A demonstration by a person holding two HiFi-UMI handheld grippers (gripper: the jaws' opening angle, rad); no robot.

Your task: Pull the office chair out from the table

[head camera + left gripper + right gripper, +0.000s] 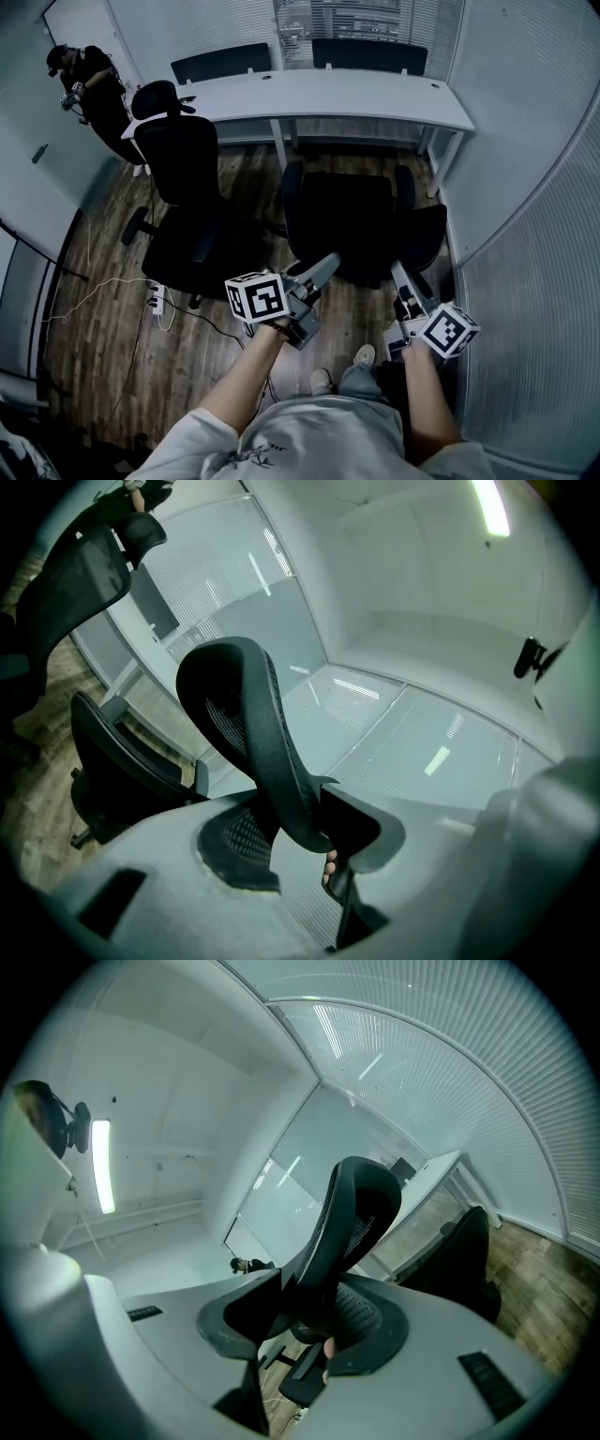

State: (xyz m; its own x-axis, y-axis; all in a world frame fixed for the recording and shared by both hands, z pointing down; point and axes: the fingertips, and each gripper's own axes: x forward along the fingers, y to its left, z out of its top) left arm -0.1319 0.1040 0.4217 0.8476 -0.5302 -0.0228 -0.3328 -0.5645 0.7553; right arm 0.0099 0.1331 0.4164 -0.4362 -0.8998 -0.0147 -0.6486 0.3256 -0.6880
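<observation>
A black office chair stands facing the white table, with its back toward me. My left gripper holds the left side of the backrest's top edge, and my right gripper holds the right side. In the left gripper view the curved mesh backrest runs between the jaws of the left gripper, which are shut on it. The right gripper view shows the same backrest clamped in the right gripper. Both grippers point level.
A second black chair stands close on the left. Two more chairs sit behind the table. A person stands at the far left corner. A power strip with cables lies on the wooden floor. Glass walls close off the right side.
</observation>
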